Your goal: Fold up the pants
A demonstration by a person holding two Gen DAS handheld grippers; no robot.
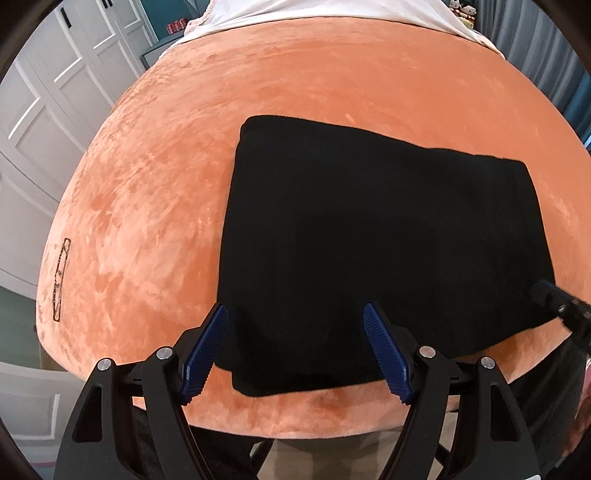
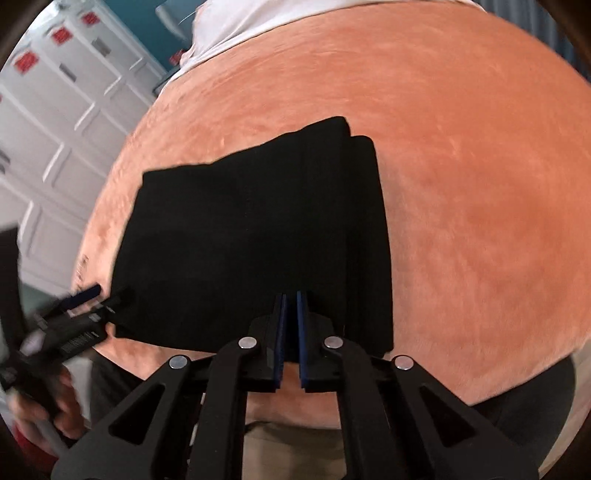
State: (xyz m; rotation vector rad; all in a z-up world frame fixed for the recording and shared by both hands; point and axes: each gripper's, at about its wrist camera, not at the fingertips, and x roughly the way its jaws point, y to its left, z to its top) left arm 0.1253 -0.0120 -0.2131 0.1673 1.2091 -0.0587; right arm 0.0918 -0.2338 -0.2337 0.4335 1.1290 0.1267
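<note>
On orange blanket [image 1: 155,206] (label [image 1: 61,278] unreadable): pants [image 1: 369,251].

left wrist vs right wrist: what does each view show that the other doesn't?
Left wrist only: the left gripper up close, jaws wide open over the near left edge of the pants, and a small outlined tag on the blanket's left side.

Right wrist only: the right gripper up close, jaws shut at the pants' near edge, stepped layers at the far right corner of the pants, red labels on the white cabinets, and the hand holding the left gripper.

Both: black folded pants on the orange blanket, white sheet beyond, white cabinets.
</note>
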